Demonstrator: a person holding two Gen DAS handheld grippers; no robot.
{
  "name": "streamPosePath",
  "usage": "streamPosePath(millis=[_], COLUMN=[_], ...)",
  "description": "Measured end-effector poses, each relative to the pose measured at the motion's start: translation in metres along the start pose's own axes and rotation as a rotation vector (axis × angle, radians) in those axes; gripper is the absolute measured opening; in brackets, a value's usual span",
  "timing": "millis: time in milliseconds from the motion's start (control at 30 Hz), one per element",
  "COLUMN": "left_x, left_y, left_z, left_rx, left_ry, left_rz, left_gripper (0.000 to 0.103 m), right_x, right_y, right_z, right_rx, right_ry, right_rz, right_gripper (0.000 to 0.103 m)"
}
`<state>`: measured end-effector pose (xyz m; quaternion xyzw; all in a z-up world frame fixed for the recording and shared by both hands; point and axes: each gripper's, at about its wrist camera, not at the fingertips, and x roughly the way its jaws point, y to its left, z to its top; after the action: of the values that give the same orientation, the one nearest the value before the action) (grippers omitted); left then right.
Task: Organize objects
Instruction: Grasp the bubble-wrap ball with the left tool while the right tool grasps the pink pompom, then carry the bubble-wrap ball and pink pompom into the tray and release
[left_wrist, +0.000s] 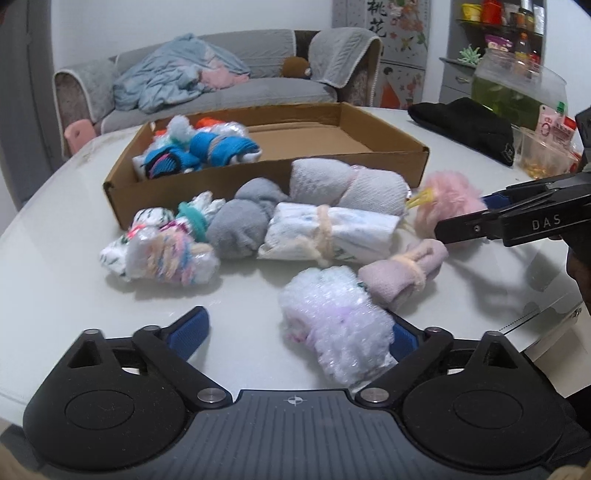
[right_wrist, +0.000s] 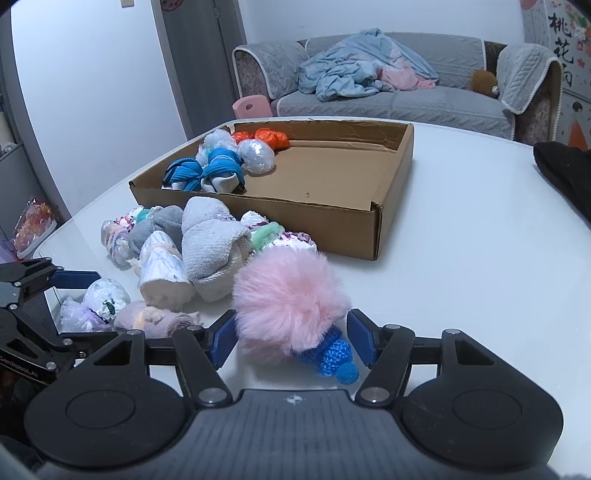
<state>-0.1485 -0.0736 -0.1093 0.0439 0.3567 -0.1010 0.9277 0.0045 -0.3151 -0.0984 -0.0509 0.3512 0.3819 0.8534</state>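
Observation:
A shallow cardboard box on the white table holds blue sock bundles and other wrapped ones at its left end. Several rolled bundles lie in front of it. My left gripper is open around a bubble-wrapped bundle; the bundle leans on the right finger and stands clear of the left one. My right gripper is open around a pink fluffy ball with a blue knitted end, which rests on the table.
A black cloth lies at the table's far right, beside a glass jar and a plastic tub. A pale pink roll lies between the two grippers. Behind the table are a grey sofa and a pink stool.

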Motion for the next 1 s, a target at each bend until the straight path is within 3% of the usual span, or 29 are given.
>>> streamPosePath(millis=[167, 233, 433, 833, 1000], left_x=[-0.004, -0.006, -0.011, -0.038, -0.048], left_y=[-0.007, -0.009, -0.006, 0.029, 0.042], left_z=[0.001, 0.001, 0.003, 0.025, 0.053], left_rx=[0.014, 0.016, 0.003, -0.058, -0.019], left_ry=[-0.019, -0.022, -0.020, -0.087, -0.136], left_rz=[-0.028, -0.044, -0.042, 0.013, 0.034], left_gripper=[0.067, 0.054, 0.050, 0.050, 0.050], right_x=[-0.001, -0.002, -0.008, -0.047, -0.057], right_y=[-0.003, -0.003, -0.005, -0.014, -0.019], right_z=[-0.001, -0.002, -0.002, 0.018, 0.038], right_rx=[0.021, 0.022, 0.033, 0.016, -0.005], right_ry=[-0.009, -0.009, -0.017, -0.108, -0.154], right_rz=[0.000, 0.001, 0.003, -0.018, -0.024], right_gripper=[0.049, 0.041, 0.032, 0.032, 0.032])
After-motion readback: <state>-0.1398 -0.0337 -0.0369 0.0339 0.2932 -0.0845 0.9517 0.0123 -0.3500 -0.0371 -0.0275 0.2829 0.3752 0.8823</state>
